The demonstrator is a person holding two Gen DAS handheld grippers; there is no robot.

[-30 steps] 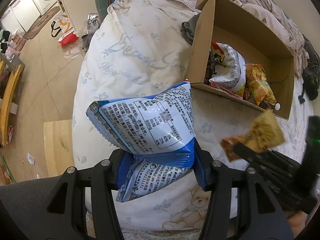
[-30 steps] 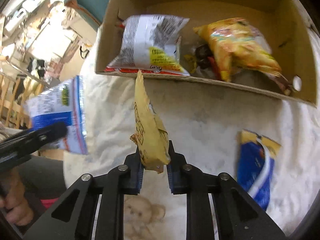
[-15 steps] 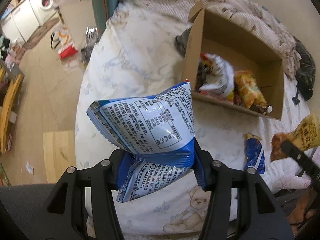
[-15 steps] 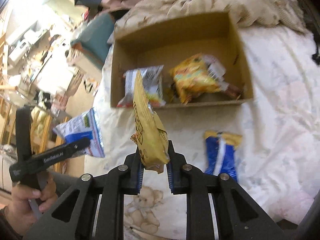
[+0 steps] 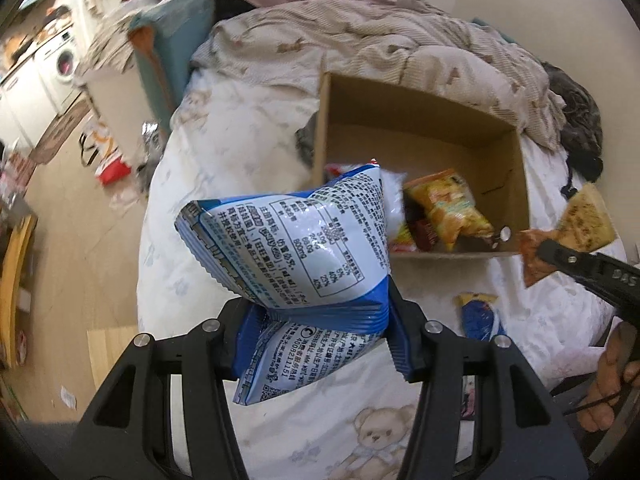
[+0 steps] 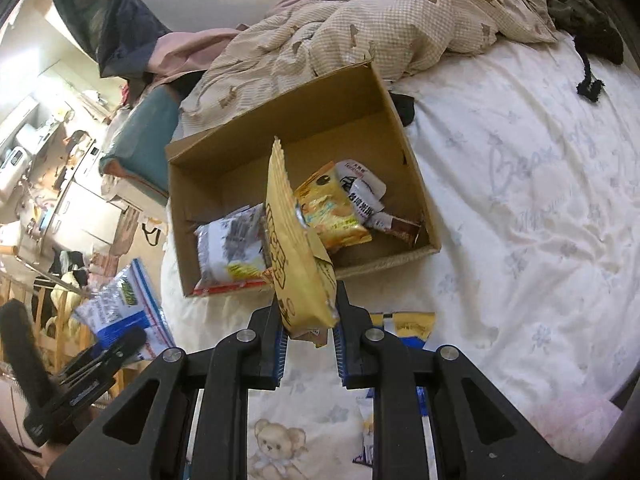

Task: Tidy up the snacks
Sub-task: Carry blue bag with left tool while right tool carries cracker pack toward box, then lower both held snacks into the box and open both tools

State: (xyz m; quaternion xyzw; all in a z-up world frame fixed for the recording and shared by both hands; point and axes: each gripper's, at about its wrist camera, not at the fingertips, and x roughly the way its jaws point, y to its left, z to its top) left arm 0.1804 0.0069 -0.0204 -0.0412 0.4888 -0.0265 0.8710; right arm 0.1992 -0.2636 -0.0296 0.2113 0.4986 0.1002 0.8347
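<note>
My left gripper (image 5: 320, 332) is shut on a blue and white snack bag (image 5: 296, 248), held in the air short of the open cardboard box (image 5: 520, 168). My right gripper (image 6: 310, 320) is shut on a yellow snack packet (image 6: 296, 240), held upright in front of the same box (image 6: 404, 140). The box lies on the bed and holds a white bag (image 6: 228, 248), a yellow bag (image 6: 332, 212) and smaller packets. Each gripper shows in the other's view: the right one (image 5: 560, 256) at the right edge, the left one (image 6: 116, 344) at lower left.
A blue and yellow packet (image 5: 478, 316) lies on the white bear-print sheet (image 6: 520, 200) near the box's front. A rumpled checked duvet (image 6: 380, 24) lies behind the box. The bed's left edge drops to a wooden floor (image 5: 80, 200) with clutter.
Both grippers have risen and pulled back from the box, so more of the bed and duvet shows. Each still holds its packet. The right gripper has swung to the right of the box.
</note>
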